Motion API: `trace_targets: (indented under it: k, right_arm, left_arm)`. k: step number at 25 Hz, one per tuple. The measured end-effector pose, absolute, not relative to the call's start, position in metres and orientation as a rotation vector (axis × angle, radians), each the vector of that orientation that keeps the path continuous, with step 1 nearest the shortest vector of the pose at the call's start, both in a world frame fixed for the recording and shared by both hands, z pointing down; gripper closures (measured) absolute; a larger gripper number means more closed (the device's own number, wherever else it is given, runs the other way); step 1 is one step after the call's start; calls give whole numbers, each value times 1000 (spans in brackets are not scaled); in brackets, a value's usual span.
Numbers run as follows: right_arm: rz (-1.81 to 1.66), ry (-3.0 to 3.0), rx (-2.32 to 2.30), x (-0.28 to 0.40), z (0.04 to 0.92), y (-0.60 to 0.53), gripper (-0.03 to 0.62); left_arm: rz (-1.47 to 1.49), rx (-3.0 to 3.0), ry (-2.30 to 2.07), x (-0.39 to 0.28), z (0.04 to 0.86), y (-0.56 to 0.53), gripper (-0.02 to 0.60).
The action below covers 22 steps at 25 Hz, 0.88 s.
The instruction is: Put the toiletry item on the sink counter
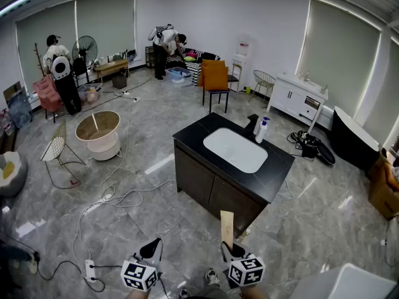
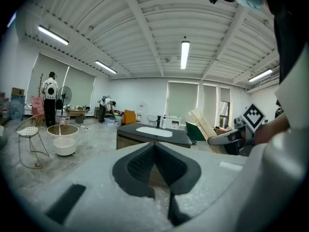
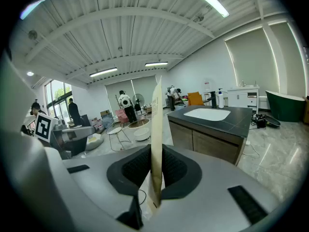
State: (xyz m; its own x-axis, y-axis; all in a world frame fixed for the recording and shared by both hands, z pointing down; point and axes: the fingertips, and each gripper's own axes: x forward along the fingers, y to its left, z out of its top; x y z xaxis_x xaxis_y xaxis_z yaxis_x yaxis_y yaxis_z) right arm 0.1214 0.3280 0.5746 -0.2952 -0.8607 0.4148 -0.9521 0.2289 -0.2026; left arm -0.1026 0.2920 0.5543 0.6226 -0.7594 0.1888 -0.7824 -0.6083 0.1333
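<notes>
Right claw: clamped on a thin, flat tan toiletry packet, which is held upright | left claw: pads pressed together, nothing gripped | both are held over the floor, in front of the black sink surface, packet not touching it | white bottle is seen beside the basin.

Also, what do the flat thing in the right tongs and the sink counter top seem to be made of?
Flat tan packet: probably paper or thin card, matte. It is dull beige, very thin, and stands stiff and straight.
Counter top: black with a faint sheen, perhaps stone or laminate. The look leaves this open.
Basin: smooth white, likely glazed ceramic.
</notes>
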Motion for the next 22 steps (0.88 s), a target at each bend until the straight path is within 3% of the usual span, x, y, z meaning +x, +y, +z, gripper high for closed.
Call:
trace_targets:
  k: [22]
  right_arm:
    - [655,-2441,1525,204,585,173,543]
  left_arm:
    - [133,2563,-1428,-12,565,179,578]
